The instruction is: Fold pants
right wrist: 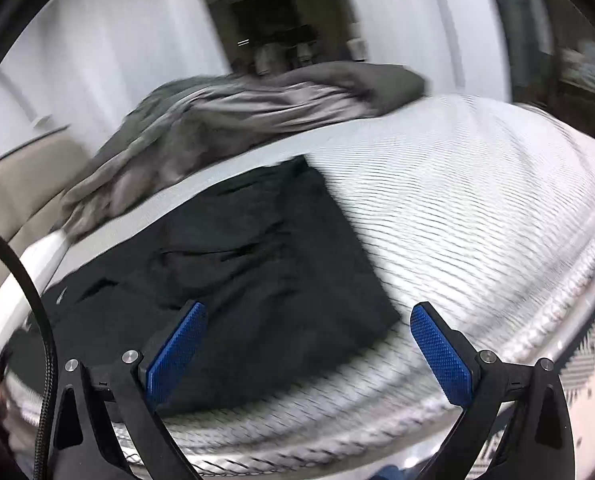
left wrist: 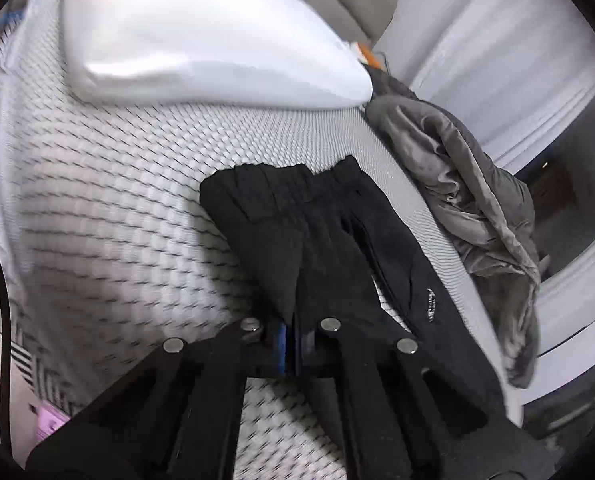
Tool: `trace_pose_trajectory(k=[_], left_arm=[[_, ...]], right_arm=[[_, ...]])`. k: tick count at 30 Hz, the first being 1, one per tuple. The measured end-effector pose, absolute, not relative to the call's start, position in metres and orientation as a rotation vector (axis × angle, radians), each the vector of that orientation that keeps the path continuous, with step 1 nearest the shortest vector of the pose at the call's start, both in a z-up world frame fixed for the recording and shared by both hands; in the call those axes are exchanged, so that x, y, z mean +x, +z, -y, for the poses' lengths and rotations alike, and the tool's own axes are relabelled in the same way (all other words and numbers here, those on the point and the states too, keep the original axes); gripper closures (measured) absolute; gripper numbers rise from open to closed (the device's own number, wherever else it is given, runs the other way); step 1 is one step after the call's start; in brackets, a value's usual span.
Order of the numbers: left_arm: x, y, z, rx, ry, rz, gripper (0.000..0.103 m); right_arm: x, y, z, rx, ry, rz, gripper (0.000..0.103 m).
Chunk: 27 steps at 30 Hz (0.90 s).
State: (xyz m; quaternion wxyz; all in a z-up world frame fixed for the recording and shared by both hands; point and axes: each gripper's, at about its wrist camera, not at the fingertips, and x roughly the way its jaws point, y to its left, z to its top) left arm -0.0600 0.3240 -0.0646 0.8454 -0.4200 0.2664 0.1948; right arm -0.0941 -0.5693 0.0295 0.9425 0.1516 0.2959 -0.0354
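The black pants (left wrist: pixel 317 240) lie on a bed (left wrist: pixel 117 220) with a white bumpy cover, waistband at the far end. Small white writing is printed on one leg, too tiny to read. The left gripper (left wrist: pixel 291 344) is squeezed shut at the near end of the pants; whether cloth is pinched in it cannot be told. The right gripper (right wrist: pixel 307 344) is wide open over the near edge of the pants, holding nothing. A grey blanket (left wrist: pixel 477 208) is bunched up on the right, and a white pillow (left wrist: pixel 201 32) sits far off.
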Motion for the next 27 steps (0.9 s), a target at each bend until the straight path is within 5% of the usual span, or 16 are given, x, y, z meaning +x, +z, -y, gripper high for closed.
trace_pose_trajectory(k=[8,11,15,27], left_arm=[[-0.063,-0.068,-0.325,-0.9,0.404,-0.575,0.103],[-0.059,-0.067,-0.324,-0.889,0.406,-0.576,0.103],[-0.068,-0.064,-0.322,-0.883,0.389,-0.573,0.103],[-0.086,-0.045,-0.304,-0.841,0.359,-0.548,0.103]], right_arm=[[-0.086,-0.008,0.591,0.696,0.179,-0.678,0.012],[-0.062,-0.017,0.593,0.762,0.125,-0.706,0.032],[-0.054,-0.012,0.598,0.754,0.037,-0.699,0.09],[-0.094,0.011,0.626,0.794,-0.007,-0.611,0.092]])
